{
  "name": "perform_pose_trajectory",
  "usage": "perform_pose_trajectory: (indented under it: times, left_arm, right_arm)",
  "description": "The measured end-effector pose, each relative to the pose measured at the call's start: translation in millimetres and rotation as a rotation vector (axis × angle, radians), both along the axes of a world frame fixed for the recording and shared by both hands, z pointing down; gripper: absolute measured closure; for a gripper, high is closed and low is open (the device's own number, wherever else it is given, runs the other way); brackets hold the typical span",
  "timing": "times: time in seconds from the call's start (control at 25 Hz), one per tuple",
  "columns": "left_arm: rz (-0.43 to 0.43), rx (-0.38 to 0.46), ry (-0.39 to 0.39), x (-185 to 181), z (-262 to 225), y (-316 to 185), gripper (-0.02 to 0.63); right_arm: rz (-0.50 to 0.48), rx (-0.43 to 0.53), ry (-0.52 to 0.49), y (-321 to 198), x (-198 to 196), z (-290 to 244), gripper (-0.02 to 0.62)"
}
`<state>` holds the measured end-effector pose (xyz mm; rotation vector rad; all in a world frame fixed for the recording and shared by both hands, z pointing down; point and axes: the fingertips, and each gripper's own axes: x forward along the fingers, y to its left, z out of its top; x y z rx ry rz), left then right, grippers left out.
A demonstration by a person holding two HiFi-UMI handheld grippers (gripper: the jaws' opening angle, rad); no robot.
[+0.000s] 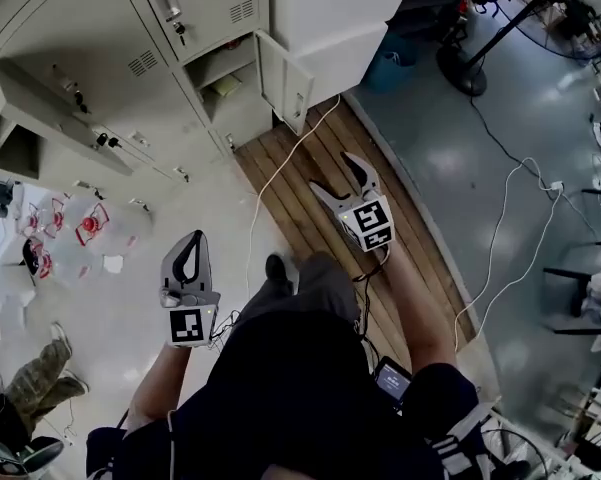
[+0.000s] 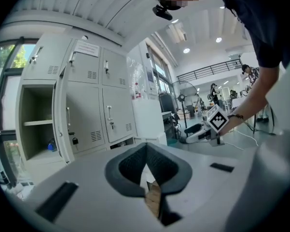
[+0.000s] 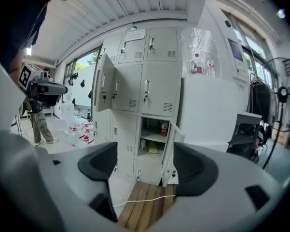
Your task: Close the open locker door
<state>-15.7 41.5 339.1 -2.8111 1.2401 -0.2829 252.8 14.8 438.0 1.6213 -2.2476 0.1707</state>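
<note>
The open locker door (image 1: 286,90) hangs ajar on a bottom-row compartment at the right end of the grey lockers (image 1: 170,63), at about 12 o'clock in the head view. It swings out toward the wooden platform (image 1: 325,203) in front. In the right gripper view the same door (image 3: 170,151) sits near centre, edge-on. Behind it a shelf carries a red-labelled bottle (image 3: 163,128) and a yellow-green item (image 3: 153,148). A second door (image 1: 40,103) also stands open, higher up and toward 10 o'clock in the head view. At 1 o'clock from the low door is a tall white cabinet (image 1: 330,13). A white cable (image 1: 278,173) trails from the door's foot across the platform. The right gripper (image 1: 330,173) hovers over the planks at 5 o'clock from the door, well apart from it. Its jaws are spread wide with nothing between them, and they frame the door in its own view (image 3: 145,166). The left gripper (image 1: 190,248) is at 7 o'clock from the door, over pale floor. Its jaws are pressed together at the tips and hold nothing (image 2: 147,166). Clear bottles with red labels (image 1: 80,223) lie at 9 o'clock.
</note>
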Motion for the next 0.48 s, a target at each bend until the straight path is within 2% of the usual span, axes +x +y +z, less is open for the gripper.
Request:
perform_pose_trajectory:
  times: [0.2,0.48]
  left_arm:
    - [-0.063,-0.003,0.001,23,5,-41,0.601]
    - [-0.221,-0.034,-0.052,69,25,-91,0.601]
  right_arm:
    - [-0.049,-0.058,0.021,-65,36,43,0.227]
    - [-0.151,-0.121,0.018,-148,86,114,0.238]
